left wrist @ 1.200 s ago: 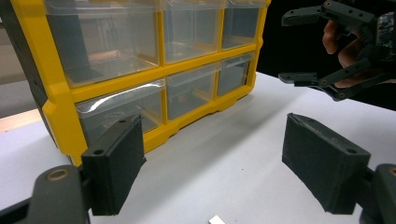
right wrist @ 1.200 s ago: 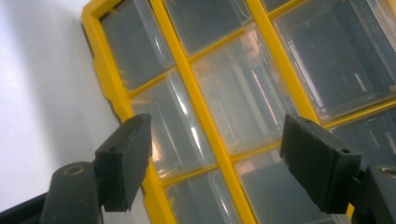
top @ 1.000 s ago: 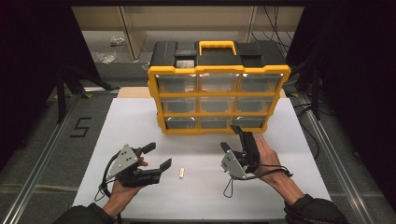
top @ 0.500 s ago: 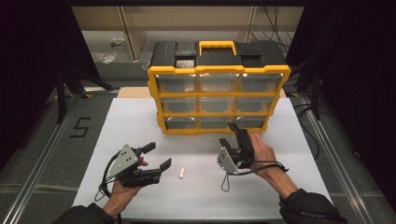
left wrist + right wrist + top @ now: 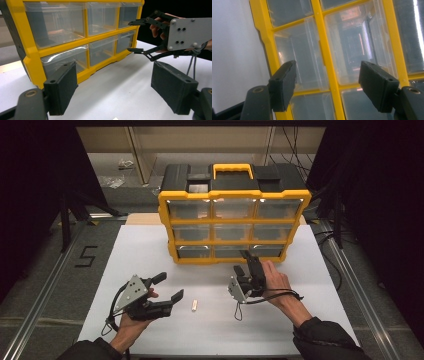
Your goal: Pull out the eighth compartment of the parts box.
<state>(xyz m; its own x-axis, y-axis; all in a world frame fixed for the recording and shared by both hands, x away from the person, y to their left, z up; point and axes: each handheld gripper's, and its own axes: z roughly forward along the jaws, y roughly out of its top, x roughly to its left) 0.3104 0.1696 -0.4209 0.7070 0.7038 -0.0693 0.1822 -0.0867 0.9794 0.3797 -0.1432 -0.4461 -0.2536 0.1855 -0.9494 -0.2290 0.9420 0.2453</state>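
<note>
The organizer (image 5: 234,222) is standing upright at the far middle of the table (image 5: 320,285), its long axis running across the table and its clear drawers facing the person. The right gripper (image 5: 246,261) is reaching toward the bottom row, its tips just in front of the bottom middle drawer (image 5: 232,251). Its jaws have just been closing a little, yet they are standing wide apart with nothing between them; in the right gripper view they are straddling a yellow divider (image 5: 327,62) between two drawers.

The left gripper (image 5: 168,289) is resting near the table's near left, jaws open and empty, pointing toward the organizer. A small peg (image 5: 194,305) is lying between the two grippers, well apart from the organizer.

Risks, as judged: with the jaws astride the divider, a closing grip may be catching frame instead of a drawer front. A pull without bracing may be sliding or tipping the organizer forward.
</note>
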